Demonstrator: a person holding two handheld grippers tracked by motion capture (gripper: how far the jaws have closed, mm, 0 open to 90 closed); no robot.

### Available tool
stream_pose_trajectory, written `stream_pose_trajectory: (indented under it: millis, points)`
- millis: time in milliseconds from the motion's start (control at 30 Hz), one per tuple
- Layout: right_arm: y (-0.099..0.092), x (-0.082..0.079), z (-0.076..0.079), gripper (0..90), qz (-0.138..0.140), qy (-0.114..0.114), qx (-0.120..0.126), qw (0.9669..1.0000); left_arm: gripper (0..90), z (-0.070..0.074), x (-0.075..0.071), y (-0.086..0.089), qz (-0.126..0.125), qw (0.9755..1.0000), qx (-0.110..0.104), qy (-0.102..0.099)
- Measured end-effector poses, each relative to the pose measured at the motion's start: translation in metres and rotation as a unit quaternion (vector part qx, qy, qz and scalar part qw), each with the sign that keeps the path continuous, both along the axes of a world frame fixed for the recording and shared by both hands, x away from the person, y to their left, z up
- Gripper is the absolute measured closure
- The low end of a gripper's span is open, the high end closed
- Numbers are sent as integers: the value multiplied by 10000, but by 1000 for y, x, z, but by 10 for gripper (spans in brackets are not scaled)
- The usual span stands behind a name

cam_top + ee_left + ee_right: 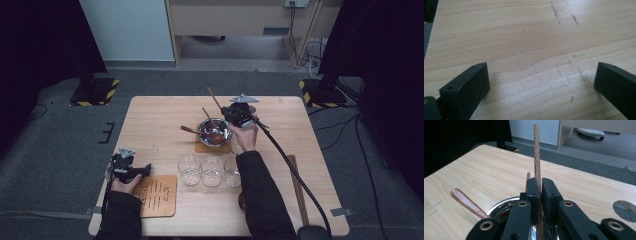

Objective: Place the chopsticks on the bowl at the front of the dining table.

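Wooden chopstick [537, 155] clamped upright over steel bowl [214, 131].
Chopstick: slim, reddish-brown, round stick; upper end rises past the jaws, lower end runs down toward the bowl. Bowl: shiny, round, seated on a tan mat mid-table; a second stick and a brown wooden spoon lean inside it.

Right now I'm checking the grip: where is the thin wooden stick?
The thin wooden stick stands clamped between the right gripper jaws, above the round steel bowl at the table's middle.
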State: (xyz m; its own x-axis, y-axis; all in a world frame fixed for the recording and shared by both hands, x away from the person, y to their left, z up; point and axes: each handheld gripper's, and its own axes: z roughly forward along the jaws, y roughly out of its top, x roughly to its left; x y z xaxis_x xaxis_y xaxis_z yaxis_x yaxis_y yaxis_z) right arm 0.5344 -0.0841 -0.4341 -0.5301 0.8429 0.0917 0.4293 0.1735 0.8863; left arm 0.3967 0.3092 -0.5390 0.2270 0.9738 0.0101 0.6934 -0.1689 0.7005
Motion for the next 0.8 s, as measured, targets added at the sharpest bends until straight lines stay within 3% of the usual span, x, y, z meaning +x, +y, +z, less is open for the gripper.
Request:
stream_pose_trajectory:
  millis: [800]
  points:
    - [6, 4, -34, 849, 10, 437, -253, 9987, 0, 0, 0, 0, 1, 10000, 0, -1]
